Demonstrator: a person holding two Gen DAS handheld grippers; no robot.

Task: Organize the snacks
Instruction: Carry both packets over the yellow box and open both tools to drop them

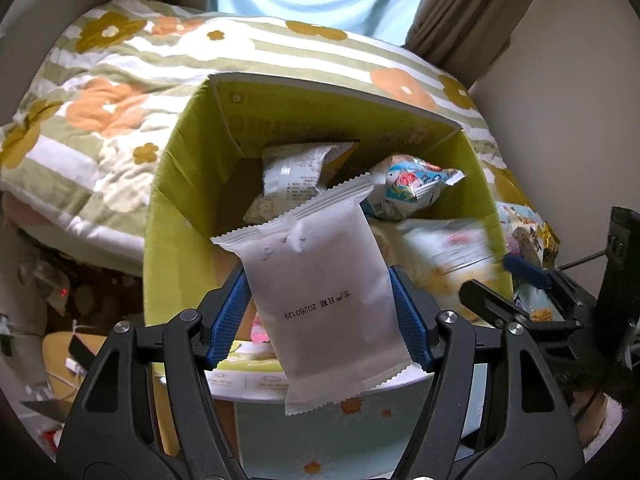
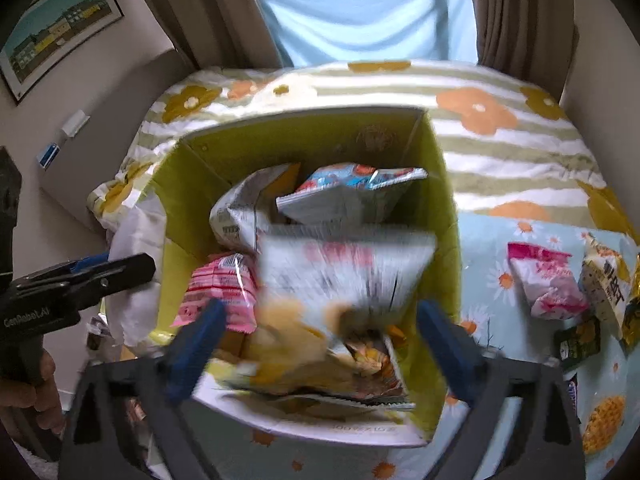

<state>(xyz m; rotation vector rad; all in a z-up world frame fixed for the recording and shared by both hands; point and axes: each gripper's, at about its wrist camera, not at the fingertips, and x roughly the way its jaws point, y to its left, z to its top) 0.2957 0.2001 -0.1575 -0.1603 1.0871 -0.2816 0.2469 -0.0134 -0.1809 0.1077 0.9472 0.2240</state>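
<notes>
- Left gripper [image 1: 320,312]: its two blue pads press the sides of one plain white packet [image 1: 320,280], which hangs over the open box with a printed date on its face.
- Right gripper [image 2: 320,344]: jaws spread wide, with both blue pads standing clear of the blurred packet [image 2: 344,280] between them; nothing is pinched. That packet, white with orange and yellow print, is smeared by motion above the box opening.
- Box [image 2: 448,216]: one open carton with yellow-green inner walls, standing on the bed against a striped floral quilt [image 2: 500,148].
- Contents of the box, counted in the right wrist view: one white-and-yellow bag [image 2: 240,212] at the far left, one blue-and-red bag [image 2: 352,184] at the far right, one pink packet [image 2: 220,292] at the near left. More wrappers lie under the blurred packet; their count cannot be told.
- Outside the box, on the light-blue daisy sheet [image 2: 488,248] to the right: one pink-and-white bag [image 2: 544,280], one pale bag with yellow print [image 2: 604,284], one small dark packet [image 2: 580,340]. Further items at the frame edge are cut off.
- One framed picture [image 2: 60,28] hangs on the wall at upper left.
</notes>
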